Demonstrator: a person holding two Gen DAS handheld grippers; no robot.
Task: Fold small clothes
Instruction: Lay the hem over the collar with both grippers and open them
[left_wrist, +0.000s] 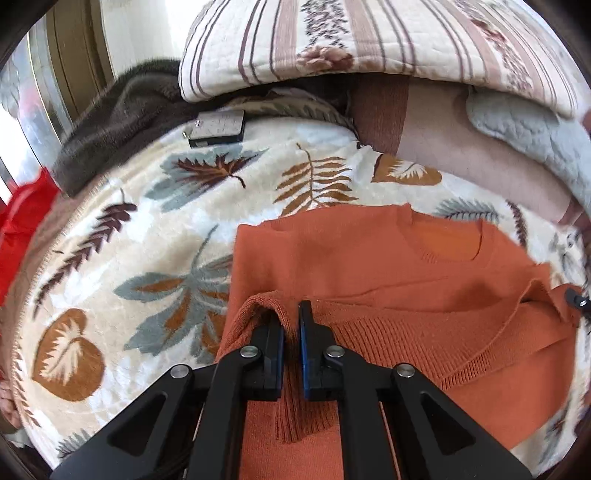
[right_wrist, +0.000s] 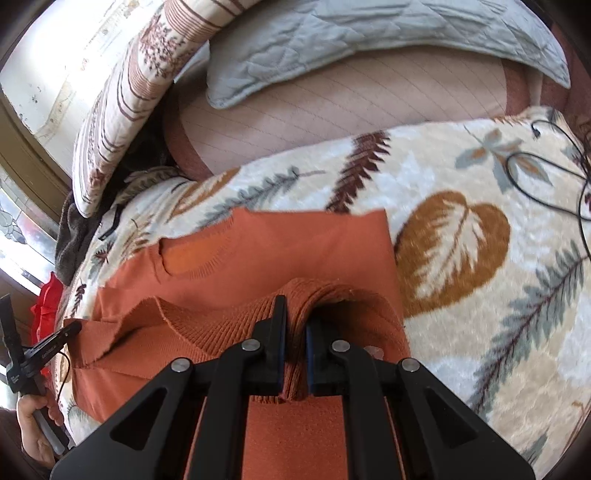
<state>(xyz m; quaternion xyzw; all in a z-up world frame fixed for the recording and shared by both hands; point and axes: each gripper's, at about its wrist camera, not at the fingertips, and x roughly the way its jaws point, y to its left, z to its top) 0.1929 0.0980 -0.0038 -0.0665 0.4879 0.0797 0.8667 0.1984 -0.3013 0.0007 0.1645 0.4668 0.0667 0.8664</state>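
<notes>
An orange knit sweater (left_wrist: 369, 266) lies on a leaf-patterned blanket (left_wrist: 155, 221), neckline toward the far side. Its ribbed bottom hem (left_wrist: 424, 332) is lifted and carried over the body. My left gripper (left_wrist: 291, 314) is shut on the hem's left corner. My right gripper (right_wrist: 295, 314) is shut on the hem's right corner (right_wrist: 314, 291). The sweater also shows in the right wrist view (right_wrist: 258, 251), with the left gripper (right_wrist: 70, 328) at the far left edge. The right gripper's tip (left_wrist: 574, 297) shows at the right edge of the left wrist view.
A striped floral quilt (left_wrist: 369, 44) and a pale grey padded cover (right_wrist: 332, 33) are piled at the back. A small black and silver box (left_wrist: 218, 129) lies on the blanket (right_wrist: 480, 258). A black cable (right_wrist: 546, 173) runs at the right. Red cloth (left_wrist: 22, 221) lies at the left.
</notes>
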